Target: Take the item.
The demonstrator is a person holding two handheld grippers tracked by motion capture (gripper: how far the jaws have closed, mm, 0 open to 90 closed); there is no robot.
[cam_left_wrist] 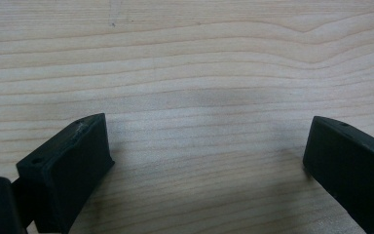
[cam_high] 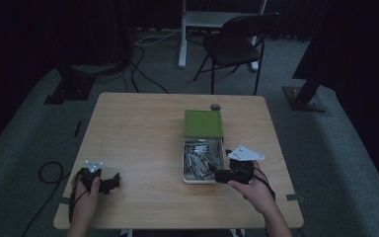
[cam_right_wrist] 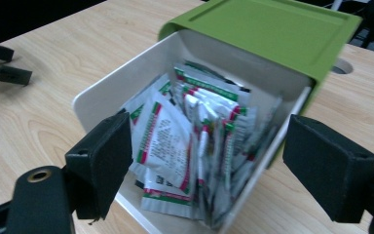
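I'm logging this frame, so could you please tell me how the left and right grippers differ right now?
The left gripper sits near the table's left front corner over bare wood; the right gripper is at the open white drawer. The left's jaws frame nothing but woodgrain; the right's frame the packets in the drawer, under its green lid. Both are open, hand-held and grip nothing.

Sachet (cam_right_wrist: 168, 141) print too blurred to read; white box (cam_right_wrist: 97, 105) near corner behind the tool's jaws.
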